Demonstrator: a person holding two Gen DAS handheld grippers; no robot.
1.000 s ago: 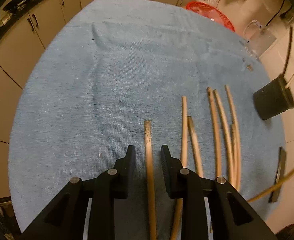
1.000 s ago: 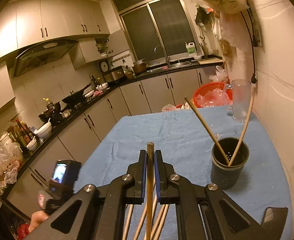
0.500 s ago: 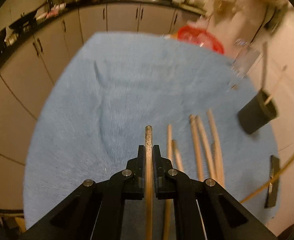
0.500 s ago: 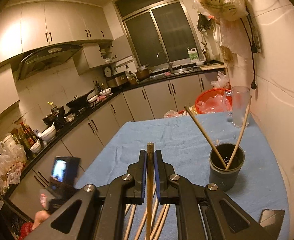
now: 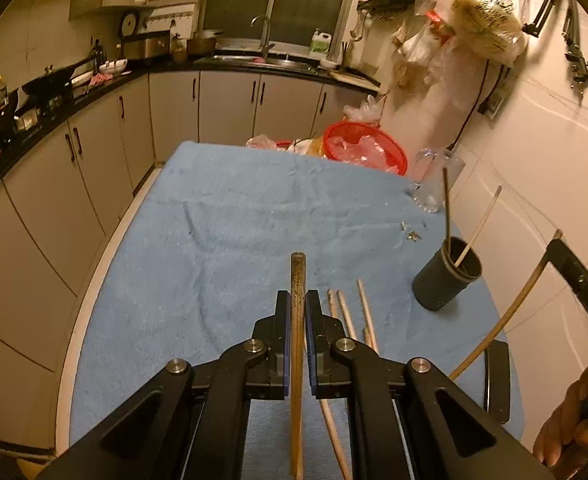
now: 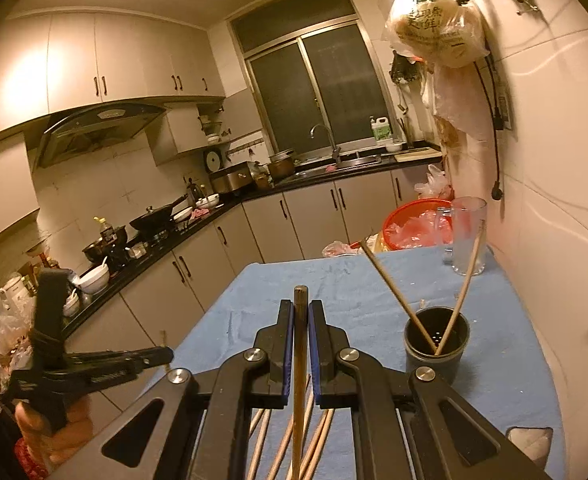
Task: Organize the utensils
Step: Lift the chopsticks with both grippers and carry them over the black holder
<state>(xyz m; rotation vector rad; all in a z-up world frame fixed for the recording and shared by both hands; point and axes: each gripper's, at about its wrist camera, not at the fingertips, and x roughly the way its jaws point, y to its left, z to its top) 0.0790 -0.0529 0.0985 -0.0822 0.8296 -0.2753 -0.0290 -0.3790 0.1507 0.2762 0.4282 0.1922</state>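
Between the jaws of my left gripper (image 5: 298,312) sits 1 chopstick (image 5: 297,320), lifted off the blue towel (image 5: 233,240), tip pointing forward over it. My right gripper (image 6: 301,324) pinches a 2nd chopstick (image 6: 300,344) the same way. Both claws are pressed nearly together, pads flat against the stick, only the stick's width between them.

Dark holder cup (image 6: 436,344) stands on the towel near the right edge, 2 chopsticks already leaning in it, crossed in a V. More loose chopsticks (image 5: 350,312) lie on the towel just right of the left gripper, beside each other.

Risks, my judgement: each stick is held far back from its tip, so it can pivot in the pads when the tip meets the cup rim. The cup looks light; a sideways nudge could tip it and spill the 2 leaning sticks. With both grippers loaded and headed to 1 cup, they could collide. Glass (image 6: 468,236) stands behind the cup near the wall, so overshooting could knock it.
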